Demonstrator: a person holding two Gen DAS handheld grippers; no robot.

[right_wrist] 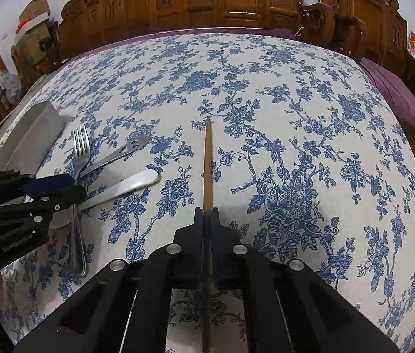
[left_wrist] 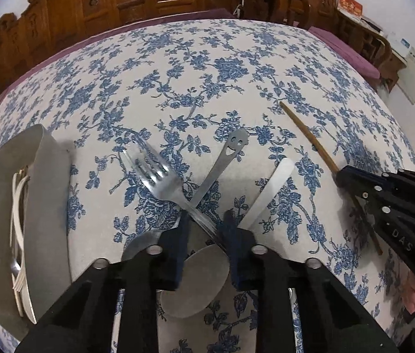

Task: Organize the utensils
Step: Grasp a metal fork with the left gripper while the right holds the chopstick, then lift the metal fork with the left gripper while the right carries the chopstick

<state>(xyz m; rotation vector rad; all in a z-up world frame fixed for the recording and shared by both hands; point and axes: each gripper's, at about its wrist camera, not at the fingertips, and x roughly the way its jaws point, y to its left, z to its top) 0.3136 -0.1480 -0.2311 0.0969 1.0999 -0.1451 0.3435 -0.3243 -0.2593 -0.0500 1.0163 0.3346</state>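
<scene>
My left gripper (left_wrist: 206,223) is open around the handle of a steel fork (left_wrist: 160,176), whose tines point far-left; the jaws stand apart on either side of it. Under the fork lie a steel spoon with a smiley-face handle (left_wrist: 231,150) and a white spoon (left_wrist: 269,191), their bowls beneath my fingers. My right gripper (right_wrist: 206,217) is shut on a brown chopstick (right_wrist: 207,161) that points straight away. In the right wrist view the fork (right_wrist: 79,158), smiley spoon (right_wrist: 125,150) and white spoon (right_wrist: 131,184) lie at left beside the left gripper (right_wrist: 69,188).
A grey utensil tray (left_wrist: 48,194) at the left holds several white and steel utensils (left_wrist: 19,235). The table carries a blue floral cloth (left_wrist: 207,73). Carved wooden chairs (right_wrist: 207,3) stand along the far edge. The right gripper (left_wrist: 342,176) shows at right in the left view.
</scene>
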